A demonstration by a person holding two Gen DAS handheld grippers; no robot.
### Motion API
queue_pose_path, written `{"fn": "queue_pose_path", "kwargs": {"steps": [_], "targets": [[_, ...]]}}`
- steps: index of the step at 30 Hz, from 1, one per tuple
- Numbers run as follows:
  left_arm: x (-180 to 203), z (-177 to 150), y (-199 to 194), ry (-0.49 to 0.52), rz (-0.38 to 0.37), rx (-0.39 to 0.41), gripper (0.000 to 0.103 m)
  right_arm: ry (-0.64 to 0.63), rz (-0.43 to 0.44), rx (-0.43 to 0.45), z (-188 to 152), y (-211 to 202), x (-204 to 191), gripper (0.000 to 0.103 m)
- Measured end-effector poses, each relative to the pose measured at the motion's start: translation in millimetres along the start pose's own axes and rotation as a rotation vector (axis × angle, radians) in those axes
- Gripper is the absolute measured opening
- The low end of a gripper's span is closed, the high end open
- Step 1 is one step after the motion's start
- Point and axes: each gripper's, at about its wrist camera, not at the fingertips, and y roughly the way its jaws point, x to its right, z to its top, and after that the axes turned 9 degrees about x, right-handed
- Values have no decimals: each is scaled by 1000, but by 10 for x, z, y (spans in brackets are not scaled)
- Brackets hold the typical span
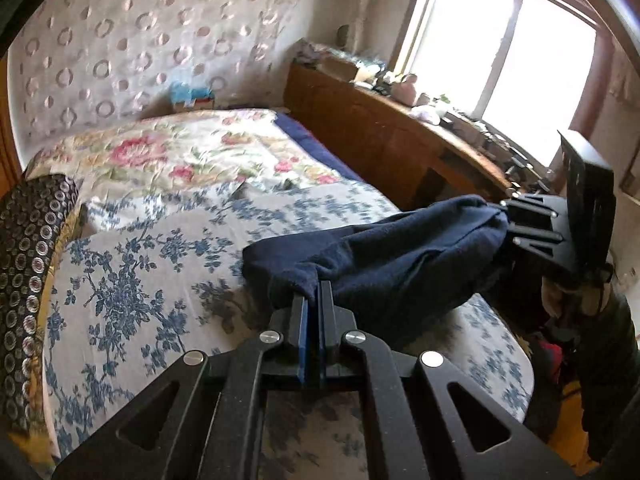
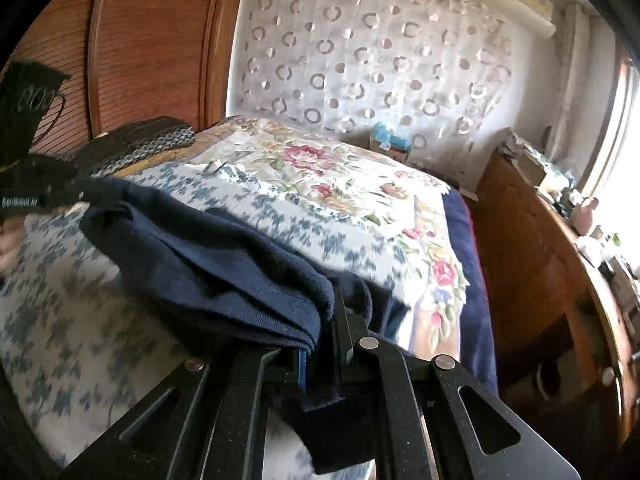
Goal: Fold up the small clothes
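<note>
A dark navy garment hangs stretched between both grippers above the bed. My left gripper is shut on its near edge. My right gripper shows at the right of the left wrist view, shut on the garment's other end. In the right wrist view the garment is bunched in folds and my right gripper pinches its corner. The left gripper shows at the far left there, holding the opposite end.
The bed has a blue floral sheet and a pink flowered quilt behind. A dark patterned cushion lies at the left. A wooden sideboard with clutter runs along the right under a window. A wooden wardrobe stands behind left.
</note>
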Motion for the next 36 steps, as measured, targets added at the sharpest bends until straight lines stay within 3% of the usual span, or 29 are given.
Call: {"fn": "queue_pose_path", "kwargs": {"steps": [2,5,7,8,9,11,14,20,25,29,32,34,36], "targets": [[-85,22,102,-16,0,-17,4,12,21,-20,50,219,58,9],[-177,51,192,-29,-12,-34,10,27,21,-73,127,486,190,19],[-206,59,186,-27,-12,-30,27,48,44,-97,190,606,269,21],[-210,71,167,-21,-2,-18,43,55,50,-102,215,646,307,25],[-216,87,136,-15,-4,-3,46,58,50,-107,274,672,334,30],[-231,104,105,-12,-8,8,48,56,49,-121,339,741,397,38],[-260,112,120,-6,16,11,48,50,39,-143,494,835,478,41],[-236,-18,346,22,39,-65,48,-3,-16,-139,627,958,517,46],[-172,-142,526,46,35,-116,48,60,-17,-121,644,1023,532,55],[-130,-205,583,80,40,-139,48,116,-2,-141,575,1175,541,57],[-137,-234,611,82,43,-153,48,108,-113,-157,590,1252,626,58],[-154,-241,606,73,40,-154,48,62,-240,-151,594,1269,659,58],[-162,-229,584,65,43,-147,48,105,-243,-139,579,1212,733,58]]}}
